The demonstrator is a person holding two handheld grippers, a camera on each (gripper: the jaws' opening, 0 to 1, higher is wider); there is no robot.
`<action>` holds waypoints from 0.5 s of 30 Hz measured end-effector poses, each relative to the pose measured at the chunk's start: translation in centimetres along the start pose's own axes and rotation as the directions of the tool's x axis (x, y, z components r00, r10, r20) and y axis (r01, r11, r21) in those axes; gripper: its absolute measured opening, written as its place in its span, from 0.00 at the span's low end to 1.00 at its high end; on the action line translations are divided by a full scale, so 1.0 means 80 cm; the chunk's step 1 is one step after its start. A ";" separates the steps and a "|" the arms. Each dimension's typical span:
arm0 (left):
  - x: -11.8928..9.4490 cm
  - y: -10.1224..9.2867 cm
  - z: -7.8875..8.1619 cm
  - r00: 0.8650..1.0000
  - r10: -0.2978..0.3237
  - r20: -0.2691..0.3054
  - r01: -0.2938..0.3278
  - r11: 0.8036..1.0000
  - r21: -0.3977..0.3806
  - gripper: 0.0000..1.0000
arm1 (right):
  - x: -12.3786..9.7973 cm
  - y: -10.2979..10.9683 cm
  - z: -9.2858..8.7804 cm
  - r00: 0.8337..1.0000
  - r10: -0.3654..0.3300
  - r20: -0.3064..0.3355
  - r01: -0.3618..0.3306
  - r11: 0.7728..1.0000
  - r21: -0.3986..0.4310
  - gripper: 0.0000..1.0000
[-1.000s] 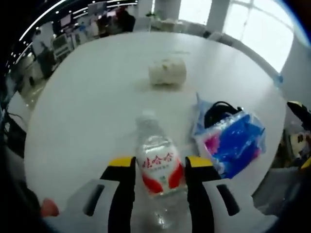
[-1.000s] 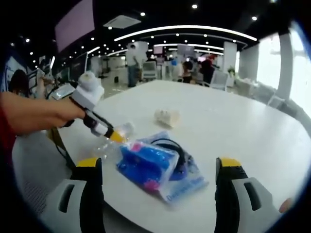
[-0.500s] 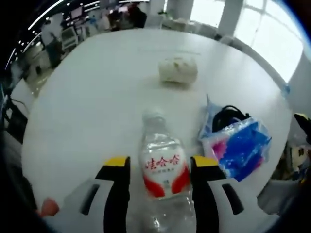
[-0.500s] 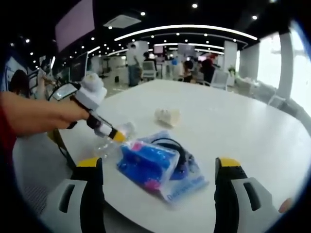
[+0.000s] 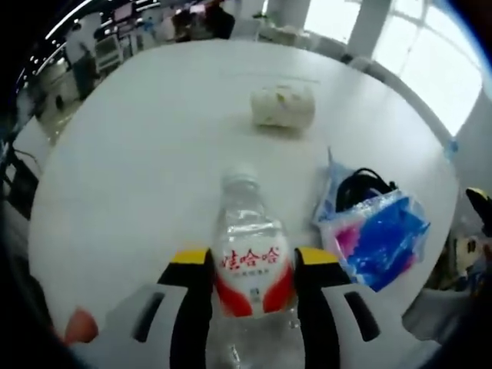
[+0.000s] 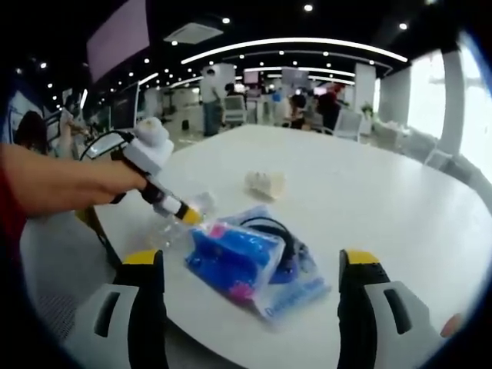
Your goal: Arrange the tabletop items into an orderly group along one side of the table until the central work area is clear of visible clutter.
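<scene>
While our left gripper [image 5: 247, 269] clamps the slick, crushable water bottle [image 5: 250, 269] mid-label, our right gripper [image 6: 250, 265] gapes.

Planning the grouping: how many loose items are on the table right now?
3. A water bottle between the left gripper jaws near the table's edge; a blue plastic package with a black cord beside it; a white crumpled wad farther out. The package may hide more.

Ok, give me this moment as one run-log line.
left tongs: shut on water bottle | right tongs: open, empty | blue packet, crumpled tissue: on table
</scene>
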State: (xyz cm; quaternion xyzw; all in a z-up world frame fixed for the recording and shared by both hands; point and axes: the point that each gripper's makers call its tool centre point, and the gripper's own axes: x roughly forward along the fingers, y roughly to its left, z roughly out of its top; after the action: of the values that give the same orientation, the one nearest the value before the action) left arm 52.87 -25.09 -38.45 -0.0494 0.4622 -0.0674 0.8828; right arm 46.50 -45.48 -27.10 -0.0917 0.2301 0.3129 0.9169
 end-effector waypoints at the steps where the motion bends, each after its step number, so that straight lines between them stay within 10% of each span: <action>1: 0.000 0.002 0.001 1.000 0.000 0.006 0.000 1.000 -0.008 0.39 | 0.000 0.000 0.000 1.000 0.000 0.001 0.000 1.000 0.001 0.92; 15: -0.009 0.012 0.007 0.997 -0.004 0.074 0.006 1.000 -0.030 0.36 | 0.002 0.001 -0.003 1.000 -0.001 -0.014 0.000 1.000 -0.013 0.92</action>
State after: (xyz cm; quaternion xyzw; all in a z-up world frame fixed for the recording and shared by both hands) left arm 53.02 -23.99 -37.69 -0.0663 0.4298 -0.0609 0.8984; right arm 46.45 -45.42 -27.36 -0.0997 0.2346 0.3135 0.9147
